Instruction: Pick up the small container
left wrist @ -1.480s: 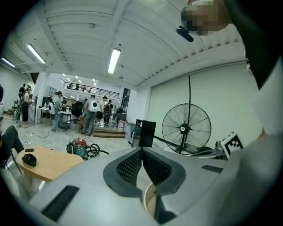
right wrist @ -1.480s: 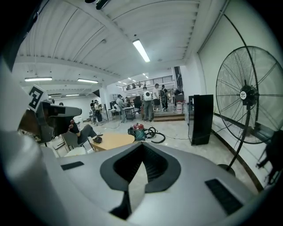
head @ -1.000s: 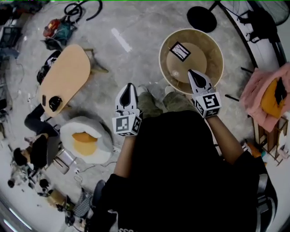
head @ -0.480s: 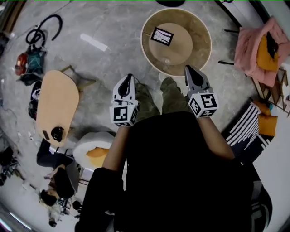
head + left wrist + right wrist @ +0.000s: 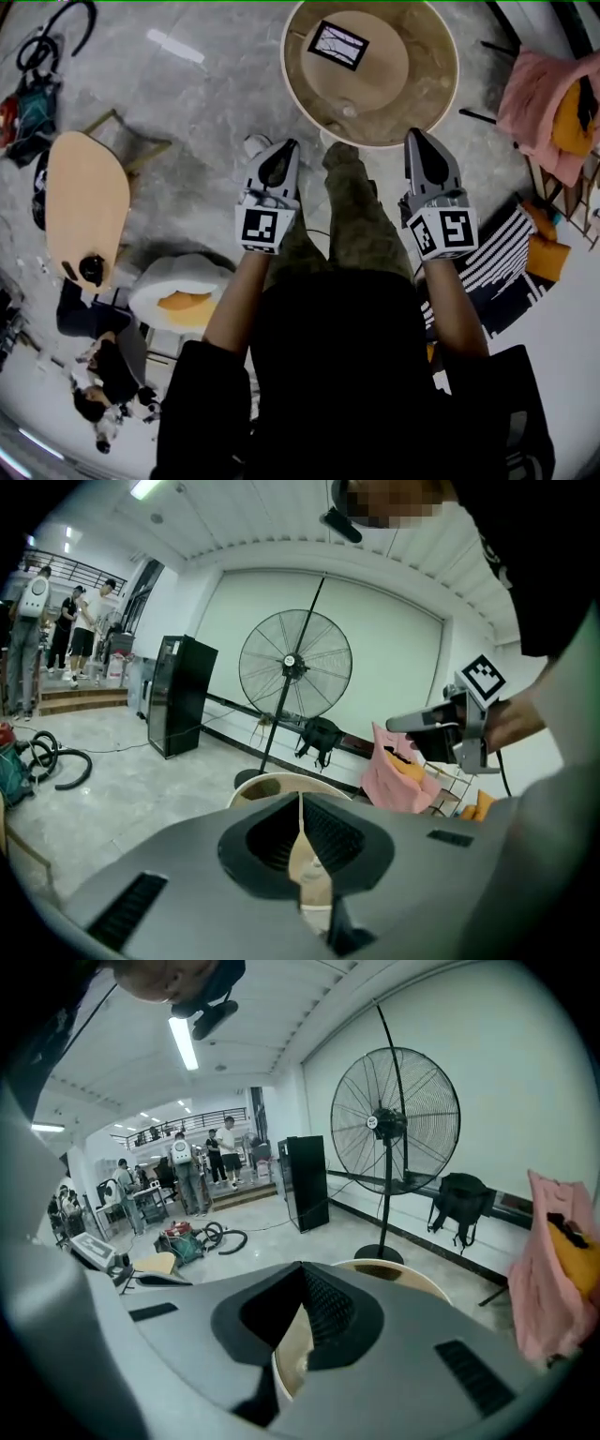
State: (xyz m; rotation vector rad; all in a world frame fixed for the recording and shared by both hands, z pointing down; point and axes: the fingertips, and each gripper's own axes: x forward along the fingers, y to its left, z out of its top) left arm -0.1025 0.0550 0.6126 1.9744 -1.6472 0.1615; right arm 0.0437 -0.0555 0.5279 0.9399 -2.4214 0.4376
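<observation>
A round wooden table (image 5: 427,89) stands just ahead of me, with a dark framed picture (image 5: 337,44) lying on it. A small pale container (image 5: 349,111) sits near the table's near edge. My left gripper (image 5: 285,146) is held shut and empty, short of the table and left of the container. The right gripper (image 5: 416,137) is also shut and empty, at the table's near right rim. In the left gripper view the jaws (image 5: 300,801) meet, and the small container (image 5: 313,864) shows faintly behind them on the table (image 5: 267,785). In the right gripper view the shut gripper (image 5: 302,1269) points at the table (image 5: 403,1274).
A large standing fan (image 5: 294,663) and a black cabinet (image 5: 178,696) are beyond the table. A pink cloth over a rack (image 5: 544,98) is at the right, with a striped rug (image 5: 497,267) below it. An oval wooden table (image 5: 80,202) and an egg-shaped cushion (image 5: 178,291) are at the left.
The round table has come closer and now sits straight ahead between the two grippers. Both grippers stay shut and empty and have spread slightly apart.
</observation>
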